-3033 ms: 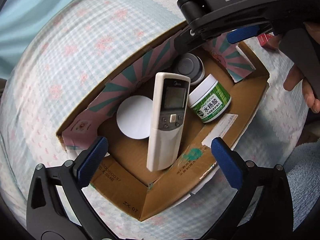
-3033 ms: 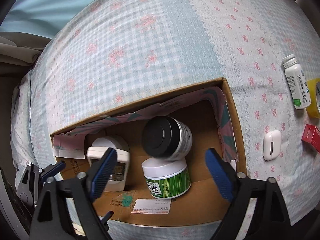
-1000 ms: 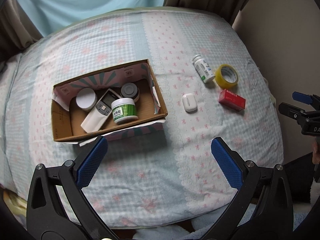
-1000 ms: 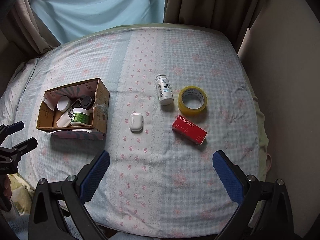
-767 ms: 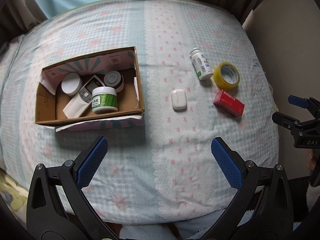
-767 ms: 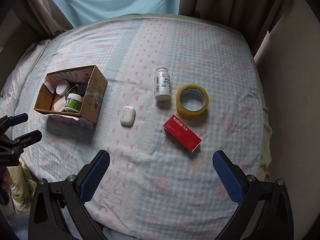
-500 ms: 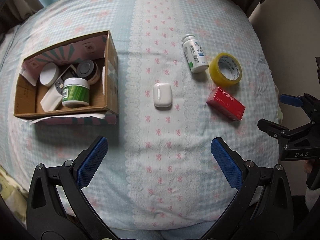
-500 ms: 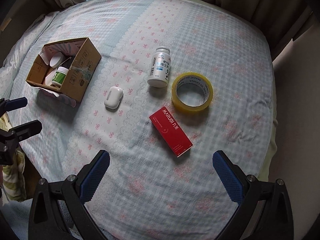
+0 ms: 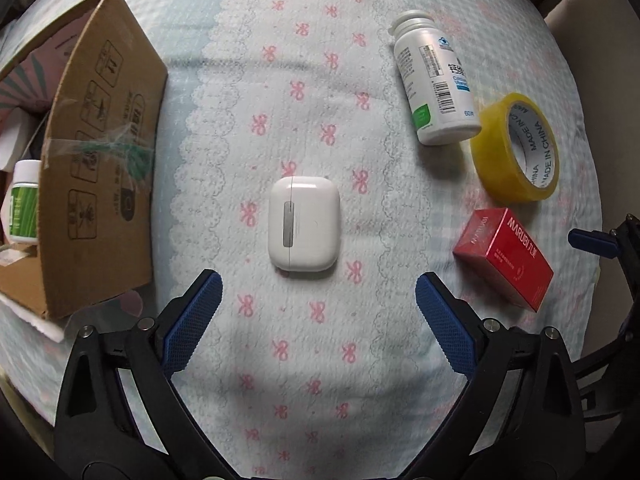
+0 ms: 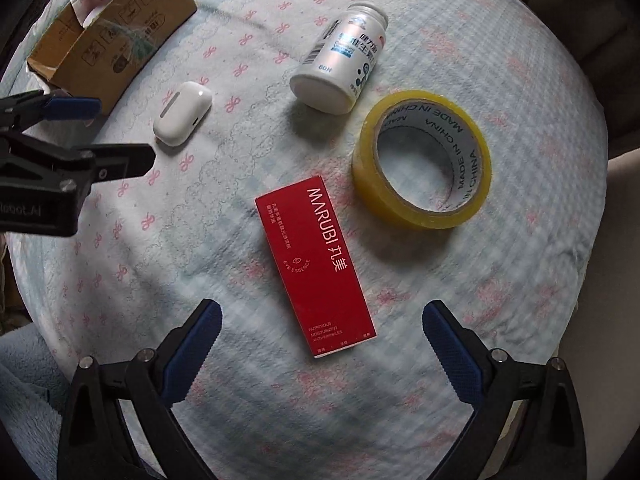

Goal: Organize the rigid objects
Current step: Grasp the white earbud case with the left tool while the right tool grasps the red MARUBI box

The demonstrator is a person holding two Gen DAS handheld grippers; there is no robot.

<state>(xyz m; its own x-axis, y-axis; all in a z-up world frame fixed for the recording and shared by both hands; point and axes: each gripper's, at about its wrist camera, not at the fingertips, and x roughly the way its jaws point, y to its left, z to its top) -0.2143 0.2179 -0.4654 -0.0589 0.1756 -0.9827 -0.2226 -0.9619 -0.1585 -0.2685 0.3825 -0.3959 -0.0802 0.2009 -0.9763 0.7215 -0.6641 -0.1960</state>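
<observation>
Dropped low over the bed [image 9: 320, 8] since a second ago, both tongs, from a high view of the whole spread to a close one; jaws on each just closing a little, yet wide apart and with nothing between them

Left tongs [image 9: 316, 308] pointing almost straight down, hanging just short of the white earbud case [image 9: 304, 228]. Case lying flat on the bedspread, a little ahead of the gap between the blue pads [image 9: 192, 320], roughly centred on it, hinge strip running away from the tongs, so the short width faces the jaws. Cardboard box [image 9: 100, 152] to the left of the case, near but apart, green-labelled jar [image 9: 24, 200] already inside

Right tongs [image 10: 320, 344] likewise steeply down, over the red carton [image 10: 316, 264]. Carton flat, long axis running away from the tongs and tilted somewhat to the left at its far end, near end reaching in between the pads [image 10: 452, 352]; narrow width across the jaws, a fair line for a pinch. Beyond the carton: yellow tape roll [image 10: 420, 160] to the right, white pill bottle [image 10: 340, 60] on its side farther off, just beside the tape

Likely next: a little farther forward and down, then closing, left on the case, right on the carton; left hand nearer the box
</observation>
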